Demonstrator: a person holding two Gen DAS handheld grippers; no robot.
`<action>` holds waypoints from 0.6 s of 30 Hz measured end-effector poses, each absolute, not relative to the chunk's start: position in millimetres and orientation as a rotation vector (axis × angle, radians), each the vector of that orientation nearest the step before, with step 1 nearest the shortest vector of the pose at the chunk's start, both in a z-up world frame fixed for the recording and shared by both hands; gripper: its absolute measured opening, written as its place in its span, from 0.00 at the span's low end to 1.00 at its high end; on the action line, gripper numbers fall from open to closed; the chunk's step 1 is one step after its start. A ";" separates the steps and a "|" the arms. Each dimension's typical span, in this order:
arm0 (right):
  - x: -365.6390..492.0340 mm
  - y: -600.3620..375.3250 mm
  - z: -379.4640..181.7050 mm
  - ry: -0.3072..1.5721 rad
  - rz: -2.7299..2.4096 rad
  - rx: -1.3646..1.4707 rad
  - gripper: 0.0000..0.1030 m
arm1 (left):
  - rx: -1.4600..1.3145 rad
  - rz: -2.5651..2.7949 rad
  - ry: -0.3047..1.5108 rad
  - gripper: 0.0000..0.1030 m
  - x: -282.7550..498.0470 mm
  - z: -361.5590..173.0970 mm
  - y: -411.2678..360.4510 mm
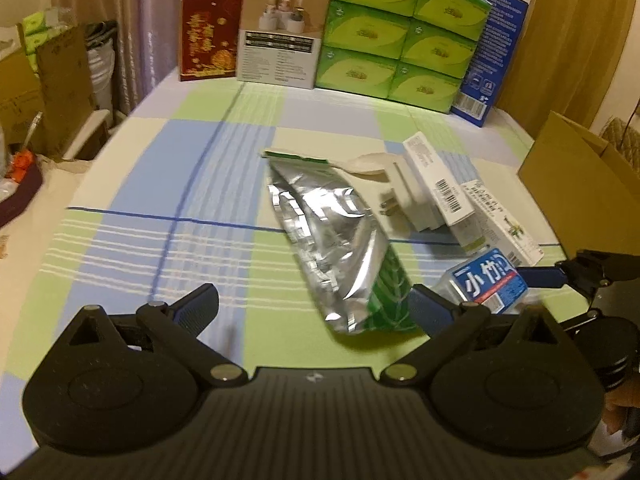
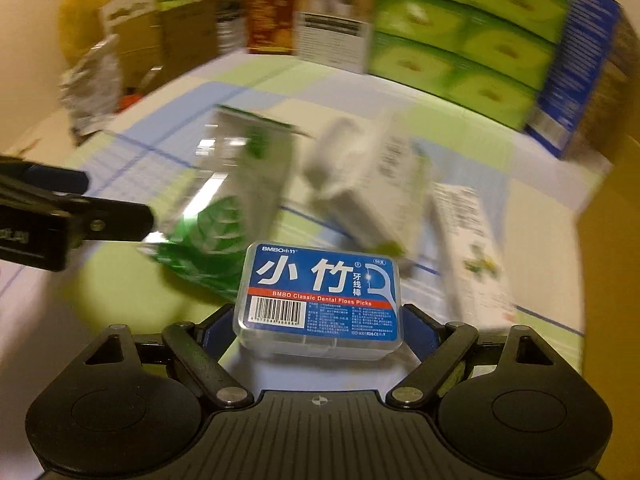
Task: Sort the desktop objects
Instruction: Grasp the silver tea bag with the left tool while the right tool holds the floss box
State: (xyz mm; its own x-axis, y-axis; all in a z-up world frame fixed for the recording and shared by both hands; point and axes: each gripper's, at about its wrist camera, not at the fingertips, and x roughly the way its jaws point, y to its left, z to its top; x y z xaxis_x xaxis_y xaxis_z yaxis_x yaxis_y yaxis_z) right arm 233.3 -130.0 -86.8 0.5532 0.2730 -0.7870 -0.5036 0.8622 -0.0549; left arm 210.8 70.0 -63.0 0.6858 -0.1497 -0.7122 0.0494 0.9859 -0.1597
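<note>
Right wrist view: right claw (image 2: 318, 330) clamps floss box (image 2: 320, 300); left claw (image 1: 314, 308) apart; pouch (image 1: 336, 252), cartons (image 1: 436, 184) remain unsorted.

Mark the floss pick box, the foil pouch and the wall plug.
floss pick box (image 2: 320, 292): right wrist view, blue label.
foil pouch (image 1: 332, 240): left wrist view, crinkled silver middle.
wall plug (image 1: 408, 196): left wrist view, white body.

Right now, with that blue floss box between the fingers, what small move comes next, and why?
Probably lift the floss pick box clear of the pile: the right gripper has its fingers on both sides of it, while the foil pouch and white cartons lie close by.
</note>
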 end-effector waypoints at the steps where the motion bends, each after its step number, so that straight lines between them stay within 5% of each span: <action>1: 234.8 -134.7 -86.4 0.876 0.445 -0.285 0.81 | -0.139 -0.123 0.810 0.96 214.5 -64.2 67.5; 14: 238.8 -143.0 -85.4 0.867 0.422 -0.325 0.81 | -0.133 -0.154 0.886 0.85 260.9 -89.5 31.0; 18: 239.1 -143.9 -87.3 0.880 0.425 -0.309 0.81 | -0.106 -0.159 0.895 0.66 259.3 -93.2 32.3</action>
